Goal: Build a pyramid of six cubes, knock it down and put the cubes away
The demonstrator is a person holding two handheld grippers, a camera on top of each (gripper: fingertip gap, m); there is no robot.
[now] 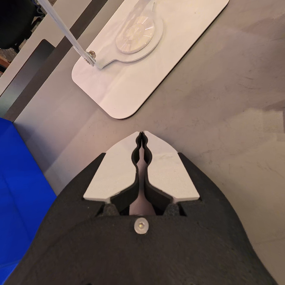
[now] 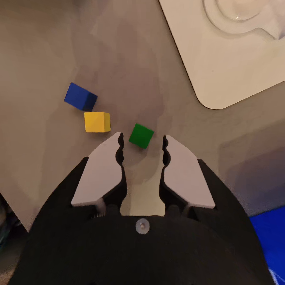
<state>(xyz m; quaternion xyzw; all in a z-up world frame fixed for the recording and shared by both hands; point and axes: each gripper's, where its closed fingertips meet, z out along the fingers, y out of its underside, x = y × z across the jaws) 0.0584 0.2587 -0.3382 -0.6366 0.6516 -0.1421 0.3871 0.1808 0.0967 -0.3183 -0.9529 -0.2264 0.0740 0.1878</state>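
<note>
In the right wrist view, three cubes lie apart on the grey table (image 2: 46,46): a blue cube (image 2: 80,97), a yellow cube (image 2: 97,122) just below it, and a green cube (image 2: 141,136). My right gripper (image 2: 142,135) is open; the green cube lies on the table between its fingertips, turned at an angle, with a gap to each pad. In the left wrist view, my left gripper (image 1: 142,132) is shut with nothing between its pads, above bare table (image 1: 215,123). No cube shows in that view.
A white lamp base plate (image 1: 138,69) with a round disc and a thin white arm (image 1: 61,23) lies ahead of the left gripper; it also shows at the upper right (image 2: 231,61). A blue box (image 1: 15,185) stands at the left, and shows at the lower right (image 2: 269,246). The grippers' ends are close to 20 cm from one another.
</note>
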